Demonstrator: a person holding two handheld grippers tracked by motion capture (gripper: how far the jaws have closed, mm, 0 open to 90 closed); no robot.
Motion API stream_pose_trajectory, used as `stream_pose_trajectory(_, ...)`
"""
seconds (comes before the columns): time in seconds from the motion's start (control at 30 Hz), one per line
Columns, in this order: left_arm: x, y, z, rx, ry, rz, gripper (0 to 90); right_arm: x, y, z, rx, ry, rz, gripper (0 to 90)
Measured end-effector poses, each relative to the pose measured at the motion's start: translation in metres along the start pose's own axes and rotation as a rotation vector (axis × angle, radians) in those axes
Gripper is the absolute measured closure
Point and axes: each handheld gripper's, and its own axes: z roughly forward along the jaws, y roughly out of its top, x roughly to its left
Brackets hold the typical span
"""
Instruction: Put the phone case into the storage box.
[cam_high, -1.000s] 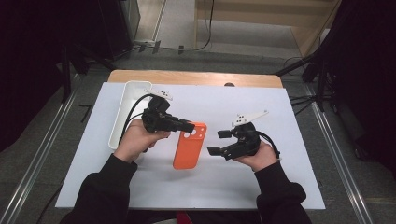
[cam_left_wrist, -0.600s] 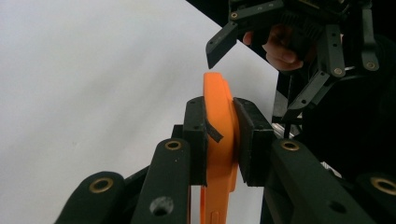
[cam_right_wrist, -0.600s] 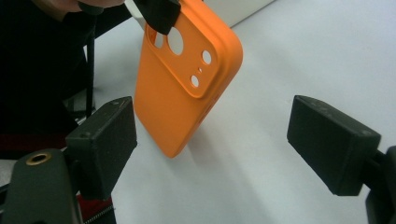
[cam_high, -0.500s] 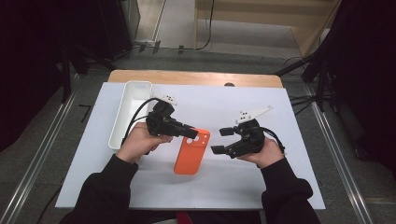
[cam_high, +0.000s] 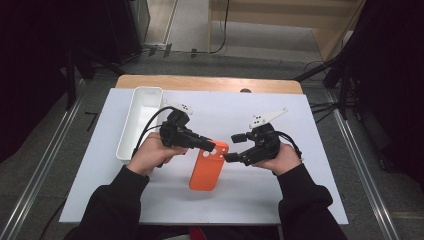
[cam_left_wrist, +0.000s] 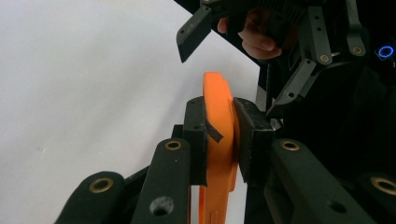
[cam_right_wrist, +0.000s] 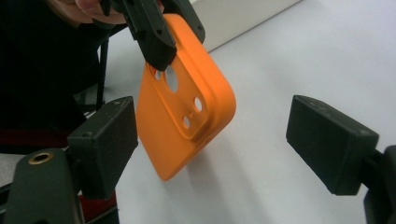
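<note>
**Left gripper clamps the orange phone case while the right closes in**

Your left gripper (cam_high: 212, 146) has its jaws clamped on the orange phone case (cam_high: 208, 167). In the left gripper view the two black pads (cam_left_wrist: 195, 135) press flat against both faces of the case (cam_left_wrist: 219, 140), which stands edge-on between them, its rounded top rising just above the pads. From the high view, the case sits over the middle of the white table sheet (cam_high: 300, 200), between your two hands, with its camera-cutout end gripped and its other end pointing back toward you.

Your right gripper (cam_high: 230, 147) has its jaws standing wide, and they have just been closing a little. In the right gripper view the corner of the case (cam_right_wrist: 187, 112) with its camera holes hangs in the gap between the two jaws, nearer the left-hand one; neither pad touches it. The left gripper's jaw tip (cam_right_wrist: 156, 44) bites the case's upper edge there. In the left gripper view you can see the right gripper (cam_left_wrist: 261, 51) just beyond the case, its jaws spread to either side of it.

The white tray (cam_high: 131, 135) lies along the sheet's left part, just beside your left hand (cam_high: 150, 155). Your right hand (cam_high: 280, 157) holds its gripper just right of the case.
</note>
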Motion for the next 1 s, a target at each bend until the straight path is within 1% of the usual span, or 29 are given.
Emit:
stream_pose_trajectory(0.03,0.0,0.0,0.0,-0.001,-0.004,0.001,76.3,-0.001,0.001,0.0,0.001,0.0,-0.01,20.3)
stream_pose_trajectory(0.1,0.001,-0.001,0.0,-0.008,-0.011,-0.003,76.4,-0.001,0.002,0.002,0.003,0.008,-0.016,20.3)
stream_pose_trajectory(0.17,0.002,-0.001,0.0,-0.005,-0.012,0.004,76.4,-0.002,0.003,0.003,0.002,0.016,-0.023,20.9)
stream_pose_trajectory(0.3,0.002,-0.001,0.0,-0.008,-0.022,0.009,76.4,-0.004,0.005,0.006,0.0,0.04,-0.017,24.1)
stream_pose_trajectory(0.43,0.002,-0.001,0.0,-0.009,-0.025,0.029,76.4,-0.007,0.005,0.009,0.004,0.069,-0.009,29.3)
stream_pose_trajectory(0.47,0.002,-0.001,0.0,-0.011,-0.023,0.041,76.3,-0.008,0.005,0.01,0.008,0.079,-0.006,30.3)
stream_pose_trajectory(0.53,0.001,-0.002,0.0,-0.01,-0.016,0.051,76.3,-0.01,0.005,0.011,0.007,0.086,-0.003,31.8)
stream_pose_trajectory(0.63,0.001,-0.002,0.001,-0.01,-0.02,0.054,76.3,-0.012,0.005,0.012,0.01,0.094,0.015,33.2)
stream_pose_trajectory(0.7,0.001,-0.002,0.001,-0.009,-0.024,0.055,76.3,-0.013,0.005,0.013,0.012,0.107,0.018,35.2)
stream_pose_trajectory(0.77,0.001,-0.002,0.002,-0.007,-0.028,0.054,76.3,-0.013,0.005,0.013,0.012,0.111,0.021,38.1)
stream_pose_trajectory(0.9,0.001,-0.002,0.002,-0.005,-0.038,0.055,76.3,-0.014,0.005,0.015,0.019,0.134,0.024,44.0)
stream_pose_trajectory(1.0,0.0,-0.002,0.002,-0.002,-0.036,0.066,76.3,-0.014,0.004,0.015,0.022,0.141,0.022,48.7)
